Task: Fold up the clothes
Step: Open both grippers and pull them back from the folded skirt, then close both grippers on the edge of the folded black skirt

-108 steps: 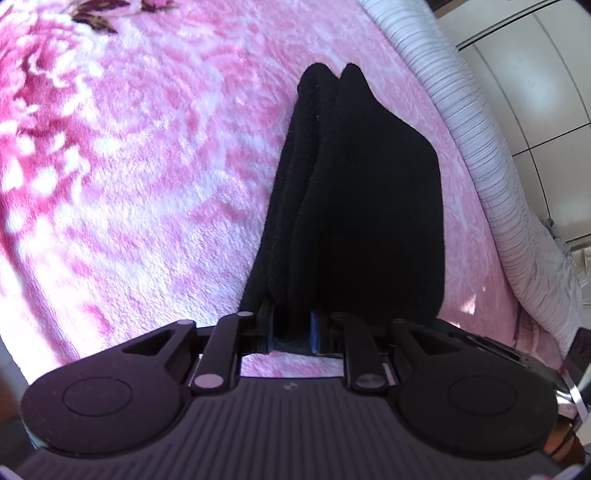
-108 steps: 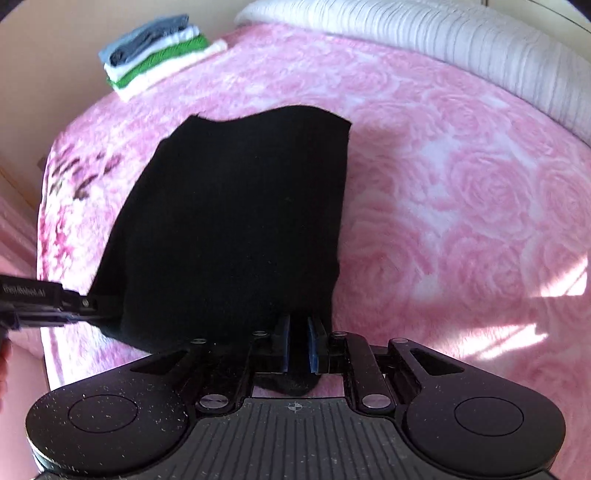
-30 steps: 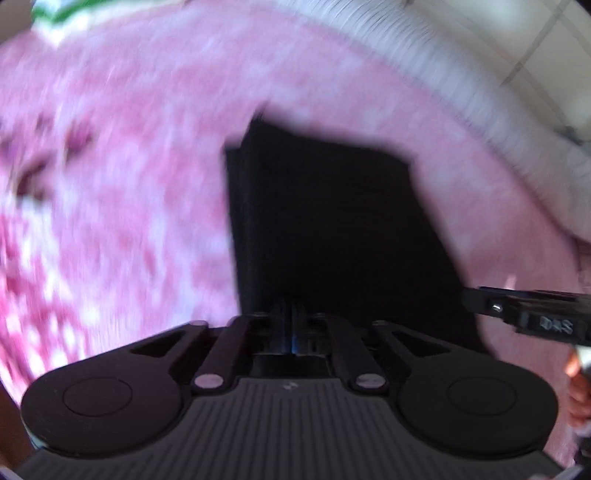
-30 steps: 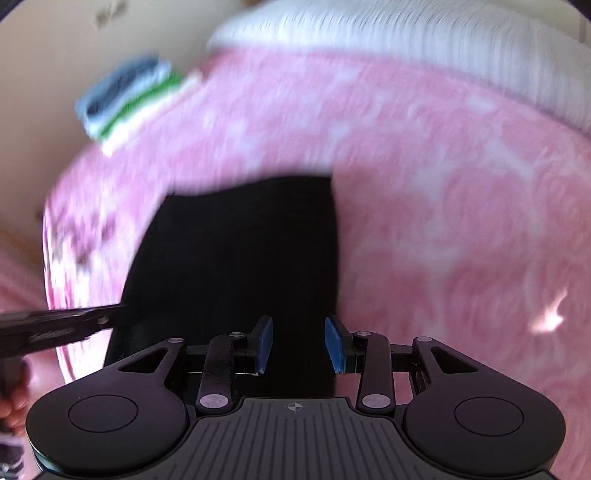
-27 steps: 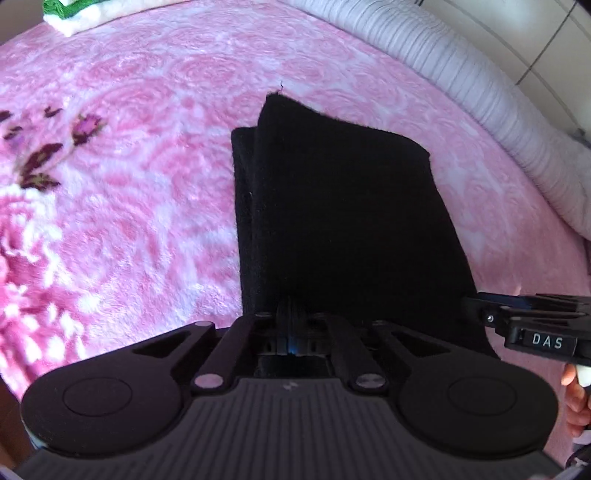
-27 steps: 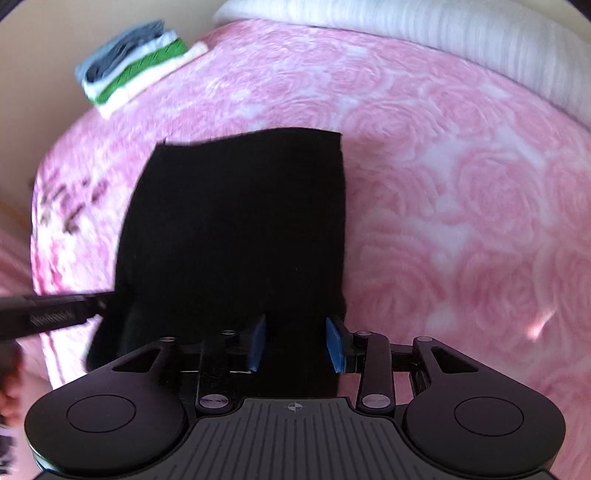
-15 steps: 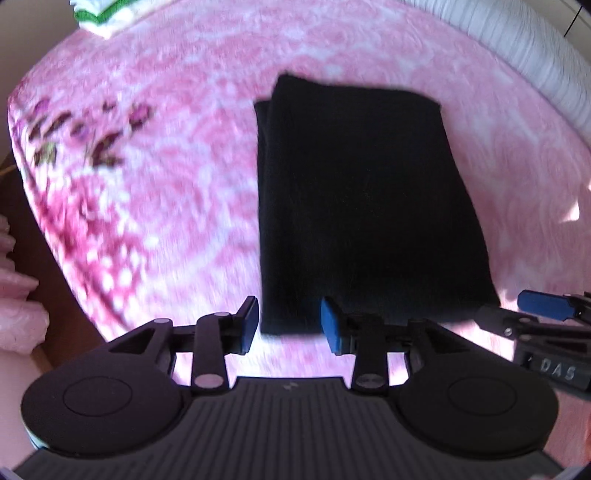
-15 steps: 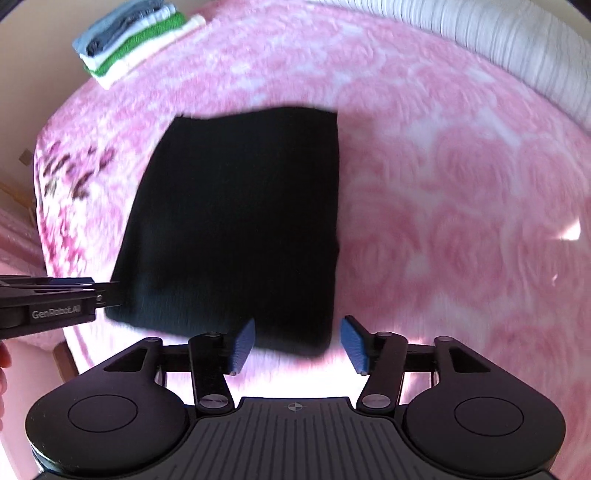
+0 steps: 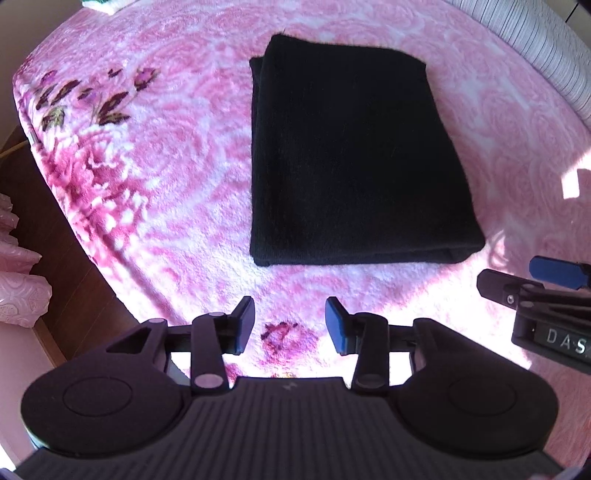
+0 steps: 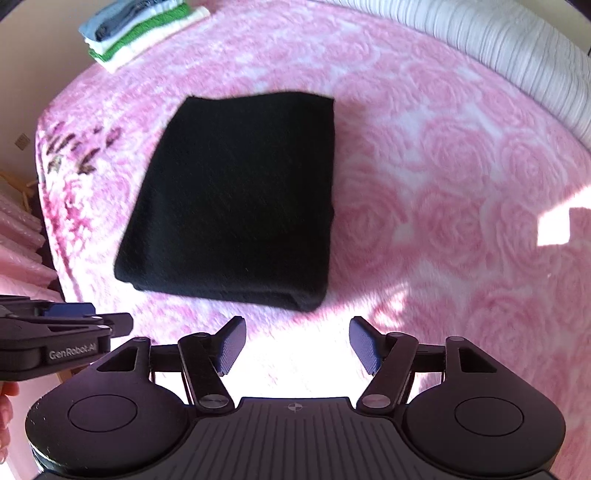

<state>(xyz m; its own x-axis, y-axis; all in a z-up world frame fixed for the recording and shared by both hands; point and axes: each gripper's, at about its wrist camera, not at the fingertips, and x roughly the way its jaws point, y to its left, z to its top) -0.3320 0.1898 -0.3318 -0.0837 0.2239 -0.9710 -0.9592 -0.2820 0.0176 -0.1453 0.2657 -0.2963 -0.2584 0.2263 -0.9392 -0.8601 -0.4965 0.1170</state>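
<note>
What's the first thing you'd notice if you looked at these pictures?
A black folded cloth lying flat in the middle of a fluffy pink rose blanket. Near it, the left gripper and right gripper hold nothing, jaws opening. A stack of folded clothes sits at the blanket's far corner.
</note>
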